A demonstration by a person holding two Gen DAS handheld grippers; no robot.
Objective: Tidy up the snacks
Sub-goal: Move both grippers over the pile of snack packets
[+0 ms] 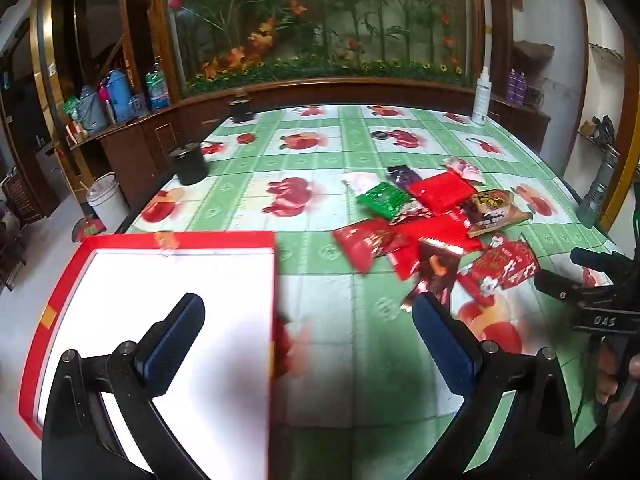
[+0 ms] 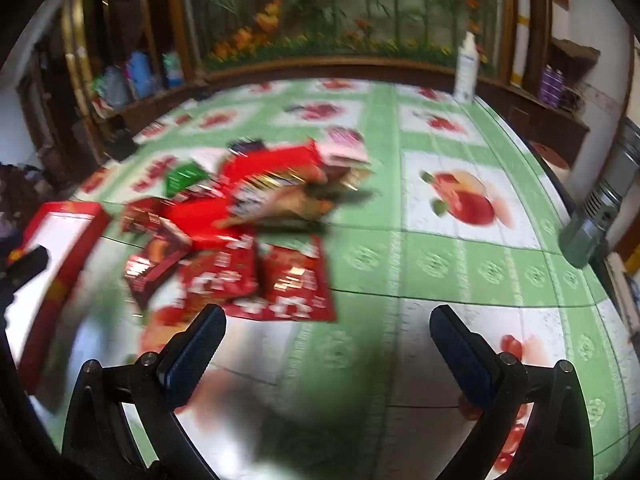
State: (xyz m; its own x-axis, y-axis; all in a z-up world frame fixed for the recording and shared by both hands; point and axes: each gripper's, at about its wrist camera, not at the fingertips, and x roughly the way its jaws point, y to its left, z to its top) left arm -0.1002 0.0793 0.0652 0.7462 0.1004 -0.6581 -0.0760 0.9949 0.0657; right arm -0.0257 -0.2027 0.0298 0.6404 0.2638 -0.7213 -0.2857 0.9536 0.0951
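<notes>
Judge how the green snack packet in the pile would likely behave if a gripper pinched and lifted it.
The green packet looks like thin crinkled foil, so it would probably flex and droop from a pinched edge. It seems flat and small, likely light. Its glossy film may slip between the pads. It partly overlaps neighbouring red packets, so lifting might drag them.

Both wrist views look forward, low over the table [image 1: 320,184], sharing the snack pile [image 1: 432,224].
</notes>
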